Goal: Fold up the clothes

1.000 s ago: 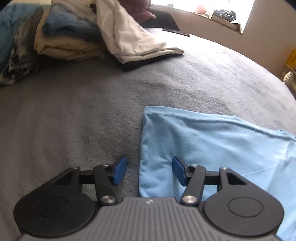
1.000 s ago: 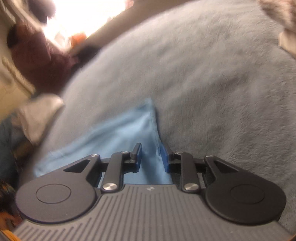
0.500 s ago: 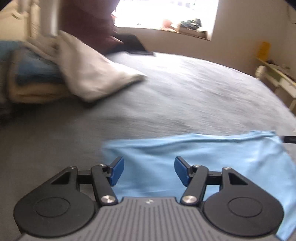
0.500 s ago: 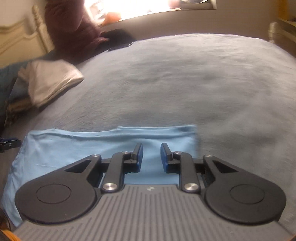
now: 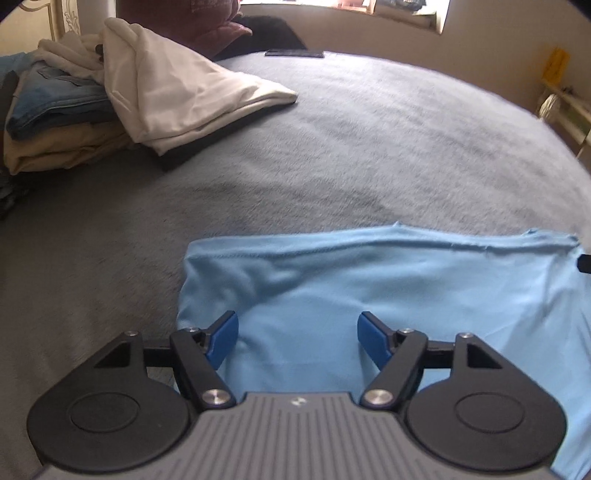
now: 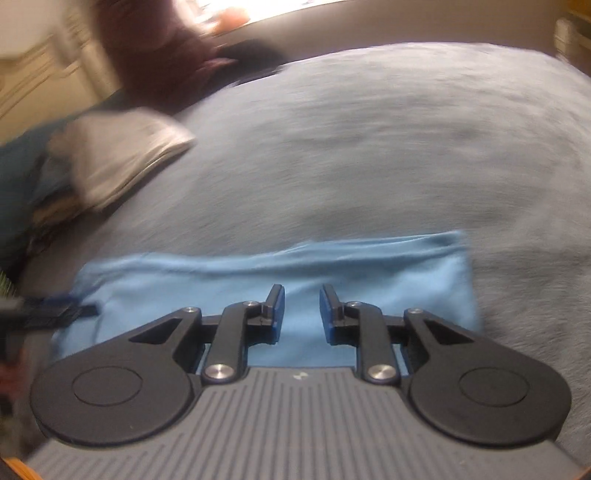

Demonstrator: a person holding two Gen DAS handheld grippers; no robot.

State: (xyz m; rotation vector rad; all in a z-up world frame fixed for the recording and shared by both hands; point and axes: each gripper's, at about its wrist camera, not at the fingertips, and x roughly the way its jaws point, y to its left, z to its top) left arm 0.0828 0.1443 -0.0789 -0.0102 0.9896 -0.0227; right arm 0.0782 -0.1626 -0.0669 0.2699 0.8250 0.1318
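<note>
Since a second ago both cameras have swung round: the light blue garment (image 5: 369, 291), then seen cornerwise, now lies as a broad band straight across both views, and the left gripper (image 5: 297, 341) has spread wider.

No containers show. Folded clothes form a stack (image 5: 66, 122) at the far left of the bed (image 5: 369, 147): tan fabric at the bottom, blue denim above it, and a white garment (image 5: 177, 92) draped over the top, resting on something dark. A maroon cushion (image 5: 192, 22) sits behind it.

Soft grey fleece covers the bed. The light blue garment is thin, smooth knit, folded to a rough rectangle with a stitched far edge and slight creases near its left corner.

It lies flat on the bed directly under both grippers. The left gripper's blue pads are apart and still opening, with cloth below but nothing pinched. The right gripper (image 6: 302, 314) stands over the garment's right half, its pads a narrow gap apart, gripping nothing; this view is blurred.
</note>
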